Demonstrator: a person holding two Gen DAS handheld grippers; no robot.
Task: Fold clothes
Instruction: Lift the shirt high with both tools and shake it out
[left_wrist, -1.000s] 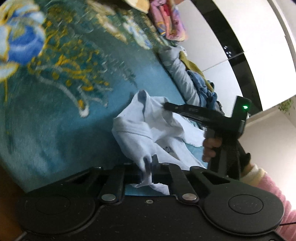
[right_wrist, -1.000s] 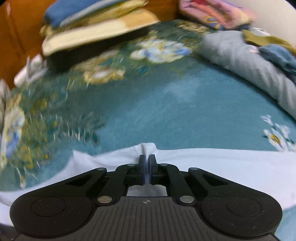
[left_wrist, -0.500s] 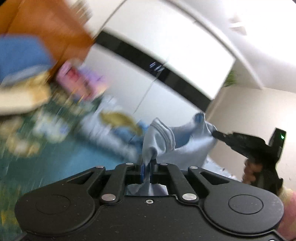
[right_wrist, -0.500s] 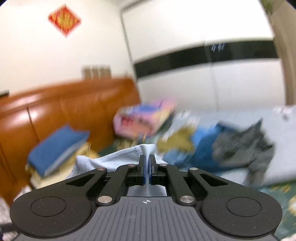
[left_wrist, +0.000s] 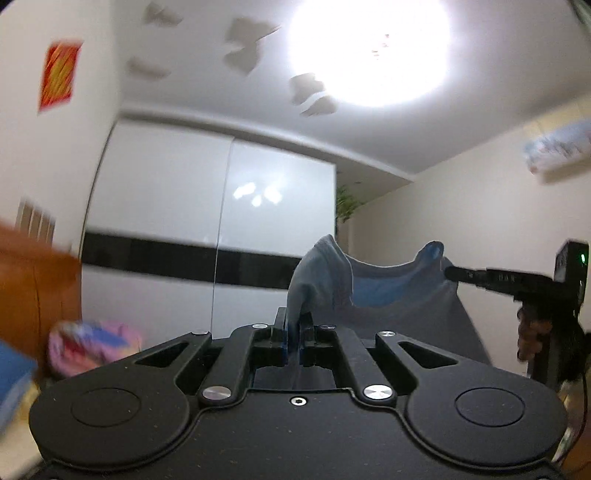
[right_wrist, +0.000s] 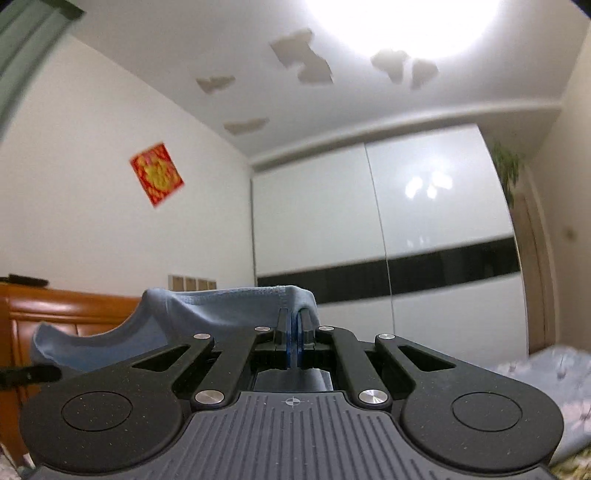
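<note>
A light blue T-shirt (left_wrist: 391, 295) hangs in the air, stretched between both grippers with its neckline sagging between them. My left gripper (left_wrist: 293, 325) is shut on one shoulder of the shirt. In the left wrist view my right gripper (left_wrist: 448, 272) pinches the other shoulder at the right. In the right wrist view my right gripper (right_wrist: 294, 325) is shut on the shirt (right_wrist: 207, 314), and the left gripper's tip (right_wrist: 33, 373) shows at the far left. The shirt's lower part is hidden.
Both cameras point up at the white wardrobe (right_wrist: 406, 240), the ceiling and its lamp (left_wrist: 369, 48). A wooden headboard (right_wrist: 55, 314) is at the left. Pink folded clothes (left_wrist: 92, 347) and a blue stack (left_wrist: 14, 384) lie low left. Bedding (right_wrist: 546, 387) is at the lower right.
Both grippers have lifted the shirt off the bed and tilted upward; the views swung from the bedspread to the wardrobe and ceiling. The shirt is now spread between them.
</note>
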